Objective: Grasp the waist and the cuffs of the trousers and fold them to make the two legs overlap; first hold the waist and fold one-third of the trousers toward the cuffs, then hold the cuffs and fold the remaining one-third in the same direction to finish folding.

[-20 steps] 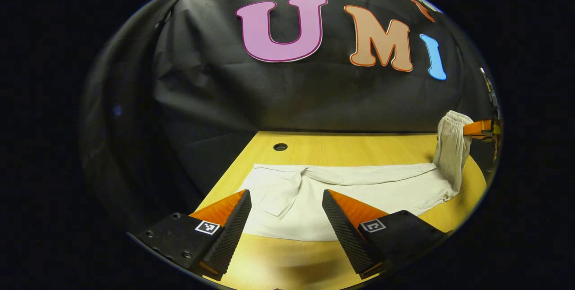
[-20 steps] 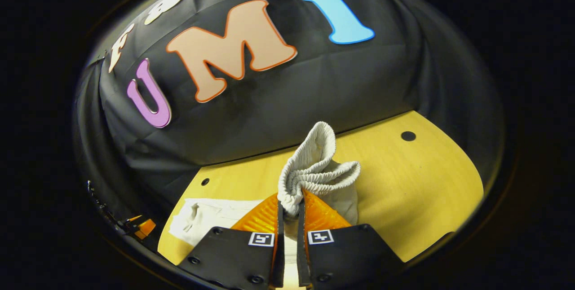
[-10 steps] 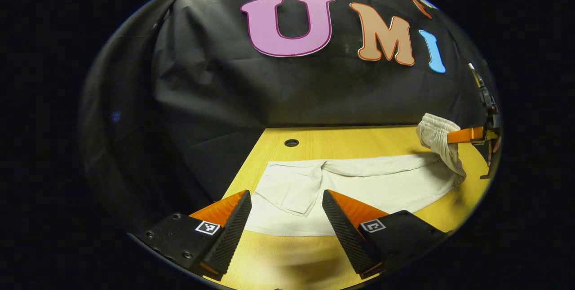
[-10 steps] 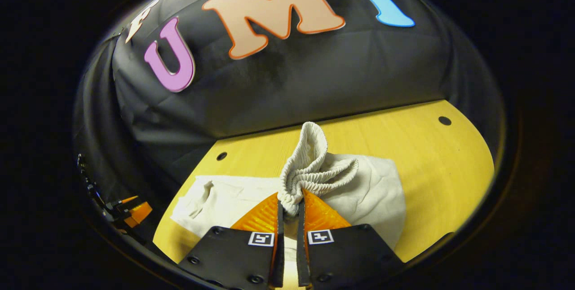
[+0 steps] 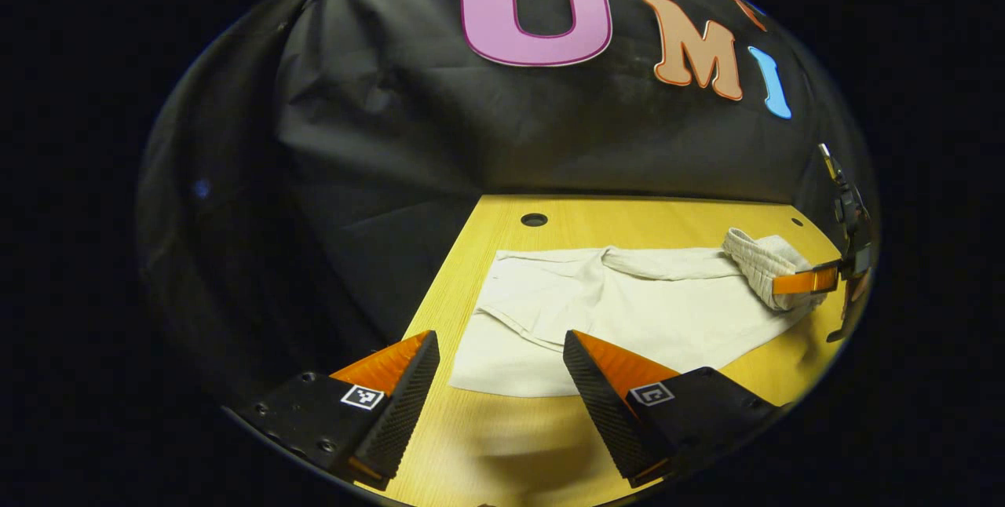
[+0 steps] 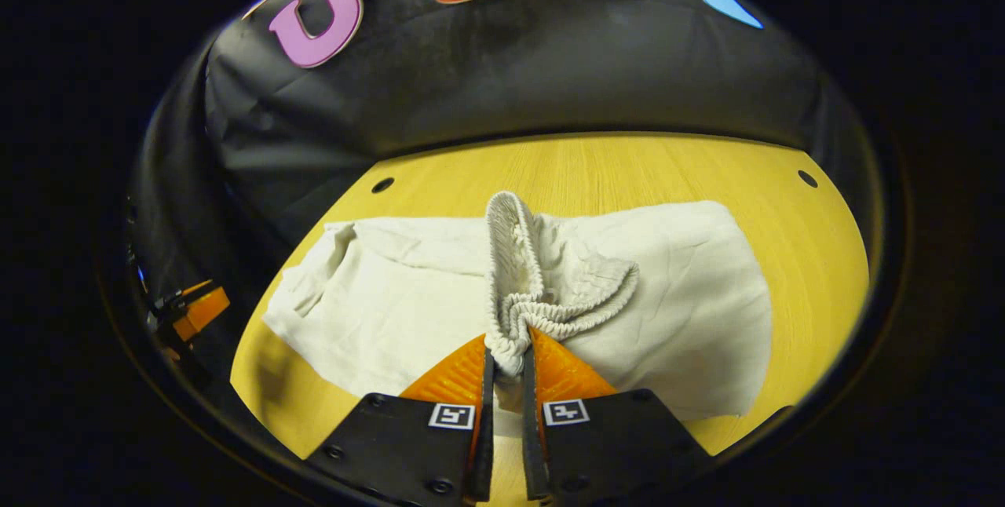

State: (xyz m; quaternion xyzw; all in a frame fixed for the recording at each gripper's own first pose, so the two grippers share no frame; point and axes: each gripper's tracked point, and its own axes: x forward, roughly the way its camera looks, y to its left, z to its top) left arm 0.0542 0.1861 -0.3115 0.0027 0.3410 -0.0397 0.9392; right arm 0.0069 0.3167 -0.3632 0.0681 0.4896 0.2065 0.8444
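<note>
Off-white trousers (image 5: 628,311) lie across the yellow wooden table (image 5: 502,444); in the right gripper view the trousers (image 6: 691,303) spread wide below me. Their elastic waist (image 6: 518,287) is bunched and pinched between both fingers of my right gripper (image 6: 504,362), low over the cloth. In the left gripper view that waist (image 5: 758,260) sits at the far right, held by the right gripper (image 5: 801,281). My left gripper (image 5: 498,370) hovers open above the near edge of the cuff end, with nothing between its fingers.
Round holes (image 5: 534,220) are cut in the tabletop near the back edge, another hole (image 6: 807,178) at the far right. The black cloth wall rises just behind the table. The left gripper (image 6: 192,309) appears at the left edge of the right gripper view.
My right gripper has lowered the held waist from well above the table down toward the trousers. The left gripper has tilted downward slightly, staying open.
</note>
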